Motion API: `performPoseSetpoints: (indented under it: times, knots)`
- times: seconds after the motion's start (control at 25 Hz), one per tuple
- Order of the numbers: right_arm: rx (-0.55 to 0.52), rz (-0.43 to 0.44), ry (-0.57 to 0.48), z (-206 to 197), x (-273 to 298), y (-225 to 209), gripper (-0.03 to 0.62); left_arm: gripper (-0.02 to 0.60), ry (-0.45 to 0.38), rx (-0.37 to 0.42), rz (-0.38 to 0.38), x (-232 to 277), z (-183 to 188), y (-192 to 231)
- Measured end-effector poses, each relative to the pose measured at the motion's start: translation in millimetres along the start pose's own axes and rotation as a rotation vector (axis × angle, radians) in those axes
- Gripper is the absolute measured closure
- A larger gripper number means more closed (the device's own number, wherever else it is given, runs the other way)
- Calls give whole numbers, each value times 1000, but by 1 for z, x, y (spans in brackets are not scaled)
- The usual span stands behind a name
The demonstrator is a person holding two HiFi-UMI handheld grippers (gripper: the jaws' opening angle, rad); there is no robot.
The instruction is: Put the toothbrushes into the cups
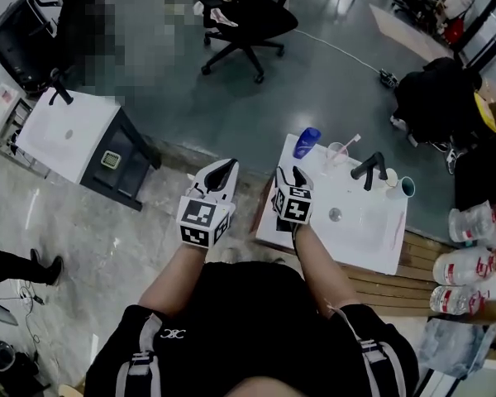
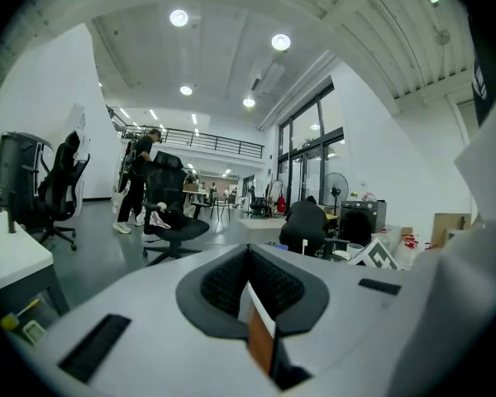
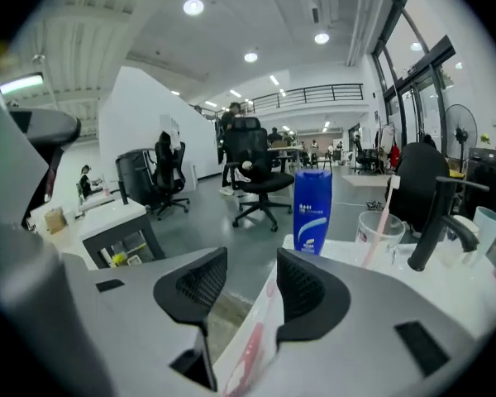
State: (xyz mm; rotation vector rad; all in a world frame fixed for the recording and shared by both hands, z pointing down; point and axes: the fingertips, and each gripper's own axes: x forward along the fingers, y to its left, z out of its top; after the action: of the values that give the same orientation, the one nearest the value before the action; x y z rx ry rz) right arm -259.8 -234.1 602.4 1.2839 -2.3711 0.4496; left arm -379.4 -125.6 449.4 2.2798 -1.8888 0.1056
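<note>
Toothbrush [image 1: 348, 143] leans in clear cup [image 1: 336, 155], right claw [image 1: 290, 173] spread over sink's [image 1: 365, 240] edge, left claw [image 1: 226, 166] clenched alongside.

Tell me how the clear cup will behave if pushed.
The cup looks like thin clear plastic, so probably light and apt to slide or tip. The toothbrush leaning out over its rim may make it top-heavy.

Toothbrush [image 1: 350, 142] in cup [image 1: 336, 157] beside bottle [image 1: 306, 143]

Both grippers held forward, side by side.
Jaws together on left gripper [image 1: 225, 169], apart on right gripper [image 1: 288, 174], both empty.
</note>
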Motion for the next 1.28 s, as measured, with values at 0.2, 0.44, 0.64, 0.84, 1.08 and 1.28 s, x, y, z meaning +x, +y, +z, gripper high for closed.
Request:
performPoseSetpoints:
  times: [0.2, 0.44, 0.64, 0.84, 1.08, 1.28]
  knots:
    - [3, -17, 166, -46, 21, -6, 400, 569, 23, -15, -5, -2, -10, 11]
    - [-1, -41, 273, -74, 34, -9, 428, 569, 43, -28, -12, -2, -20, 21]
    - [13, -45, 355, -88, 51, -12, 431, 569, 59, -32, -19, -1, -28, 30]
    - [57, -79, 433, -99, 61, -17, 467, 569, 64, -37, -23, 0, -29, 39]
    - [-74, -125, 519, -95, 61, -18, 511, 569, 63, -37, -44, 4, -27, 39]
    - [-27, -100, 517, -104, 64, -15, 543, 569, 59, -33, -60, 5, -27, 34]
